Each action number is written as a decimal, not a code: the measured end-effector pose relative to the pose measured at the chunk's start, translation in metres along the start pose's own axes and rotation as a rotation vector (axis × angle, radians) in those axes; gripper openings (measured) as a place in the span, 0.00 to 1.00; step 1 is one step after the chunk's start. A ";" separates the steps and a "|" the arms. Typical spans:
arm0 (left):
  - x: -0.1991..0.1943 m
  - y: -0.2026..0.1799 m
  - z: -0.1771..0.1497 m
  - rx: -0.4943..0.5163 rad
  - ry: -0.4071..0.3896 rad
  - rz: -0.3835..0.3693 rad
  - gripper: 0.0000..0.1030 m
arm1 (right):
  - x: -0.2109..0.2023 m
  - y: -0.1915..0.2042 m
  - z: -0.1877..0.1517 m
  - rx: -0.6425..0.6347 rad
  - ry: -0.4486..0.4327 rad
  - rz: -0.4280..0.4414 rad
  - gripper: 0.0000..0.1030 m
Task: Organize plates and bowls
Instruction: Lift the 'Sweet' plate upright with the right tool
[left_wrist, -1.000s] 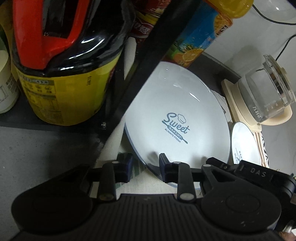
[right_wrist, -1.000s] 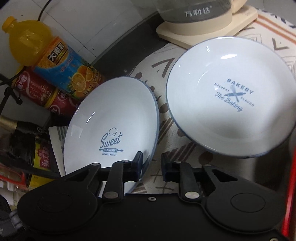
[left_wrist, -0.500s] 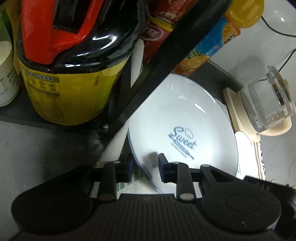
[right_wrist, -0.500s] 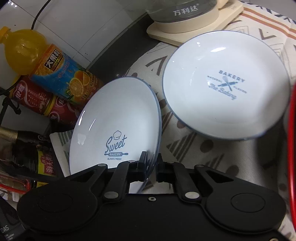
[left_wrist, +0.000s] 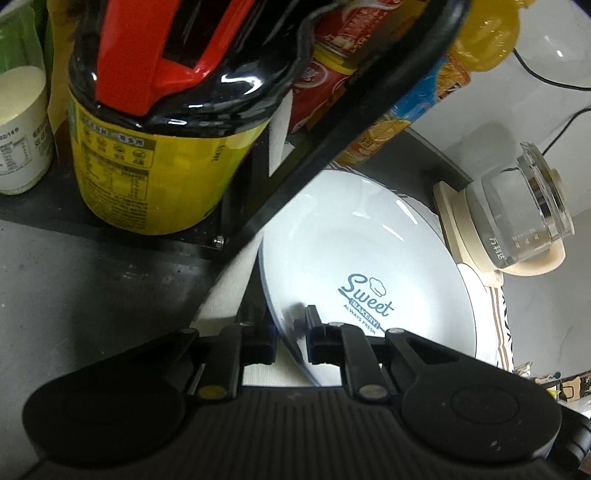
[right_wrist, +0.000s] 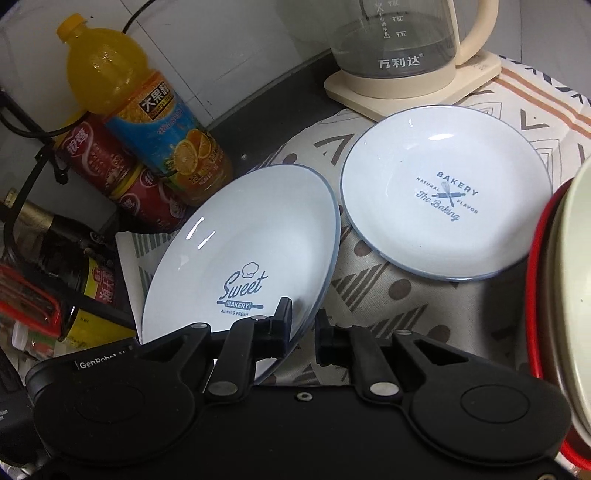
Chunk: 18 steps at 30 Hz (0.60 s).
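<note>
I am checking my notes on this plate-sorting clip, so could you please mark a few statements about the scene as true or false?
1. Both grippers grip the rim of the Sweet Bakery plate. True: the left gripper and the right gripper each have it between their fingers.
2. The Sweet Bakery plate lies flat on the cloth. False: it is tilted, its near edge held up.
3. The Natural Flavor plate rests on the patterned cloth, apart from the grippers. True.
4. The glass kettle stands on the Natural Flavor plate. False: it stands on its own cream base behind that plate.
5. The orange juice bottle has a red cap. False: the cap is orange.
</note>
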<state>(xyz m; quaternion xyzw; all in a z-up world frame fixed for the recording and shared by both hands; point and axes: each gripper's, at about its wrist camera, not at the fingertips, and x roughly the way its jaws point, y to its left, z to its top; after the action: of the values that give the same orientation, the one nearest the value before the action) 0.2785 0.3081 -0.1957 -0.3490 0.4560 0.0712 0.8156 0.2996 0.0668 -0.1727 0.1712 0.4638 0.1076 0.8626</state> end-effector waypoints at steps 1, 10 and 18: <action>-0.002 -0.001 -0.002 0.003 -0.004 -0.002 0.12 | -0.002 0.000 -0.001 -0.004 -0.007 0.002 0.11; -0.018 -0.008 -0.011 0.018 -0.027 -0.004 0.12 | -0.018 0.000 -0.010 -0.032 -0.039 0.014 0.11; -0.035 -0.015 -0.037 0.009 -0.055 0.008 0.12 | -0.041 -0.009 -0.024 -0.053 -0.049 0.046 0.12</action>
<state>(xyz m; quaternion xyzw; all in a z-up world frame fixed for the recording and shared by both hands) 0.2391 0.2806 -0.1730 -0.3416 0.4351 0.0818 0.8290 0.2568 0.0495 -0.1572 0.1614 0.4355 0.1353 0.8752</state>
